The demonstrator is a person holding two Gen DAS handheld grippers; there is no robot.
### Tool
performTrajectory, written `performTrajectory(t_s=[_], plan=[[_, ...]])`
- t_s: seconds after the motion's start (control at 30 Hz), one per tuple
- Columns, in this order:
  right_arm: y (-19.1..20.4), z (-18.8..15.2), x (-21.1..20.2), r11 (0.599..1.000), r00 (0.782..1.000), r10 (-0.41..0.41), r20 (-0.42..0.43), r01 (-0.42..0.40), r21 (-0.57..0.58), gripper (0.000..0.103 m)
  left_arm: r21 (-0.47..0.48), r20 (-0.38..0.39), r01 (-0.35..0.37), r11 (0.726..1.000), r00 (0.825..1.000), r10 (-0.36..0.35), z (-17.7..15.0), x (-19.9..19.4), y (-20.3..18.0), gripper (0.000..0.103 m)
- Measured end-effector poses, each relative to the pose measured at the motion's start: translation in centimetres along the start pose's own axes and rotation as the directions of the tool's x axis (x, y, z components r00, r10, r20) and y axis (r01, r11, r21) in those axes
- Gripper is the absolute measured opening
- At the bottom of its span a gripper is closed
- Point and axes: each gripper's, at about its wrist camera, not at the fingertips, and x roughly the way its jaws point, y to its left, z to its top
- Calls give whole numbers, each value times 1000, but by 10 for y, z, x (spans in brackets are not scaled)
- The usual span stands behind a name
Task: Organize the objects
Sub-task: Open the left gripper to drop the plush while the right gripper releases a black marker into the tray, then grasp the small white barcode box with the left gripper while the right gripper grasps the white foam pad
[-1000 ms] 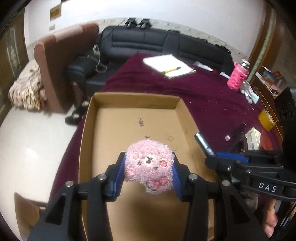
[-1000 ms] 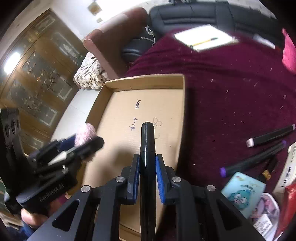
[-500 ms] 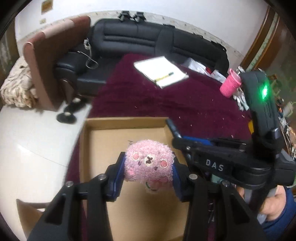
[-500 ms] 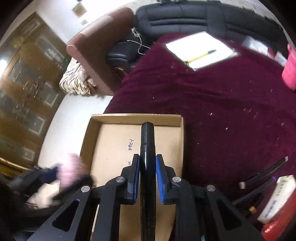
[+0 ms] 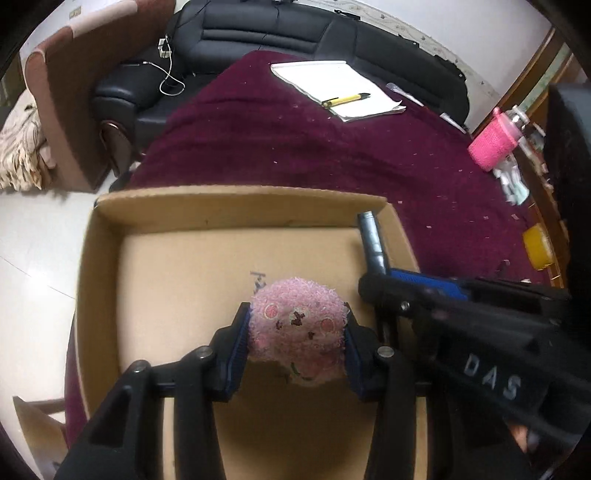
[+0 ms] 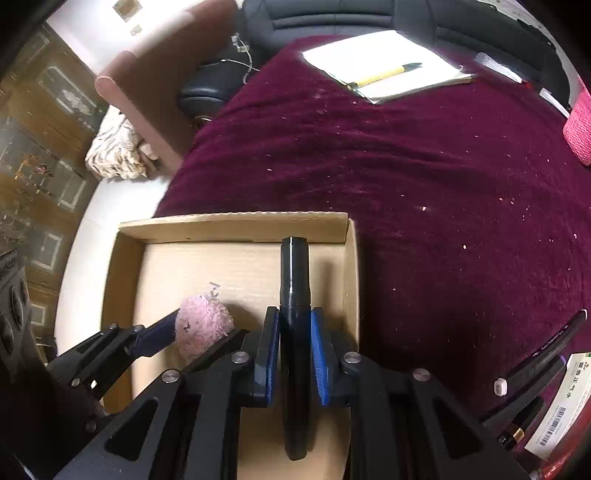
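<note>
My left gripper [image 5: 297, 341] is shut on a pink fluffy plush toy [image 5: 297, 330] and holds it over the floor of an open cardboard box [image 5: 236, 206]. My right gripper [image 6: 293, 338] is shut on a black marker [image 6: 294, 280] that points toward the box's far wall [image 6: 236, 223], near the right wall. The plush toy [image 6: 203, 325] and left gripper show at left in the right wrist view; the marker [image 5: 373, 240] and right gripper show at right in the left wrist view.
The box sits on a maroon cloth [image 6: 424, 177]. A notepad with a yellow pen [image 5: 340, 92] lies far back. A pink bottle [image 5: 493, 142] stands at right. Black markers [image 6: 543, 350] and a printed packet [image 6: 561, 406] lie right of the box. A black sofa [image 5: 277, 33] is behind.
Both grippers have moved lower and deeper over the box. The marker tip now lies near the box's far right corner, and the plush toy sits close above the box floor.
</note>
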Motion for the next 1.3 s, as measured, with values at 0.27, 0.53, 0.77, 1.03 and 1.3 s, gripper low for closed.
performTrajectory(t_s=[0.27,0.53,0.77,1.03,1.3], plan=[[-12,5,-4,999,999,29,-36,-27,37,19,43,54,30,999,998,-33,6,6,-5,48],[-31,-12,-54,997,998,28,47,-32,76,45,80,98,60,995,993,-68,5,8,-14,68],[-55,-45,-98,984,986,147,84,-154,85,49,60,114,39,997,992,-45,-2,4,-19,68],[-107,-79,-146,978,975,192,111,-199,59,54,-33,157,50,998,987,-44,-14,-25,-27,68],[-177,-114,-182,962,966,210,153,-232,145,61,-83,202,-1,997,979,17,-26,-68,-40,69]])
